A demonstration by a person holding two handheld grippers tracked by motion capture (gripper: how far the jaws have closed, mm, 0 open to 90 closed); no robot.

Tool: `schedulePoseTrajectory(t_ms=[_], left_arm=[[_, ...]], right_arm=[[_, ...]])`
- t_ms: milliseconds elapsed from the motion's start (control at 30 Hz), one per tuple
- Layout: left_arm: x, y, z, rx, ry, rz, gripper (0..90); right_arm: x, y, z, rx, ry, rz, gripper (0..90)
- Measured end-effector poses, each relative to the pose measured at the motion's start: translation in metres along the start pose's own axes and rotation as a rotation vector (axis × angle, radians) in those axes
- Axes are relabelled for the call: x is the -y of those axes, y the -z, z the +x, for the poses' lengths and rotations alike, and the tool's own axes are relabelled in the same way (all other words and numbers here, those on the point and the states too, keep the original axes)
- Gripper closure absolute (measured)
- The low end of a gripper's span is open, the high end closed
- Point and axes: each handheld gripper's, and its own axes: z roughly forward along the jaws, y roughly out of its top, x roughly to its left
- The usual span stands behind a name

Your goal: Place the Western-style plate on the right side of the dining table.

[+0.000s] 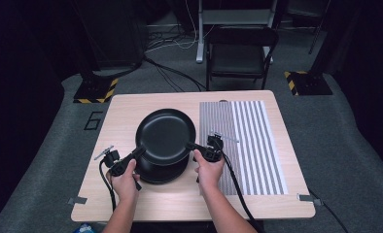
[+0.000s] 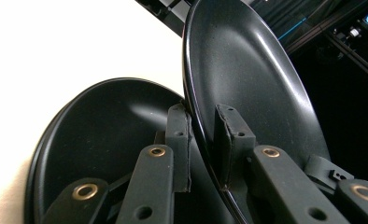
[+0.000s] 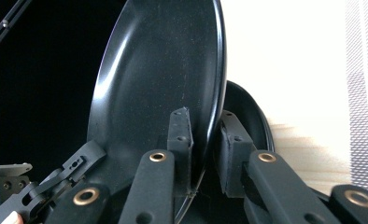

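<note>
Both grippers clamp the top black plate, raised over the stack at the table's middle.

The left gripper [image 1: 140, 151] pinches the near-left rim of the round, glossy black plate [image 1: 165, 135], its jaws narrowed right down onto the edge; in the left gripper view the rim of that plate [image 2: 247, 88] runs between the two black pads [image 2: 180, 135]. The right gripper [image 1: 190, 145] grips the near-right rim the same way, jaws tight on the plate [image 3: 159, 79]. The plate hangs just above a stack of matching black plates [image 1: 161, 171], which rests on the pale wooden table [image 1: 126, 109] toward its near side. To the right lies a grey-and-white striped mat [image 1: 250, 145], flat, just beside the stack.
</note>
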Motion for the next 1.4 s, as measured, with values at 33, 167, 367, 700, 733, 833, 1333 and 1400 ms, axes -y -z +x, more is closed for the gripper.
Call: schedulePoseTrajectory(t_ms=[33, 167, 367, 700, 733, 833, 1333, 1400], left_arm=[[0.000, -0.001, -0.002, 0.002, -0.003, 0.001, 76.3], [-0.001, -0.006, -0.008, 0.015, -0.006, 0.010, 76.4], [-0.001, -0.014, -0.015, 0.028, -0.012, 0.023, 76.3], [-0.005, -0.021, -0.027, 0.047, -0.037, 0.035, 76.4], [-0.005, -0.022, -0.029, 0.052, -0.034, 0.034, 76.4], [-0.005, -0.024, -0.032, 0.055, -0.039, 0.036, 76.4], [-0.003, -0.038, -0.050, 0.098, -0.054, 0.056, 76.6], [-0.003, -0.040, -0.053, 0.103, -0.061, 0.063, 76.5]], right_arm=[[-0.001, 0.001, -0.001, -0.002, 0.005, -0.006, 77.4], [-0.005, 0.008, -0.002, 0.004, -0.003, -0.016, 77.4], [-0.010, 0.017, -0.005, 0.018, 0.000, -0.030, 77.4], [-0.017, 0.029, -0.008, 0.016, -0.005, -0.059, 77.3], [-0.017, 0.029, -0.008, 0.016, -0.005, -0.059, 77.3], [-0.018, 0.033, -0.008, 0.017, -0.006, -0.064, 77.3], [-0.026, 0.054, -0.016, 0.029, -0.010, -0.110, 77.4], [-0.027, 0.057, -0.017, 0.032, -0.013, -0.113, 77.3]])
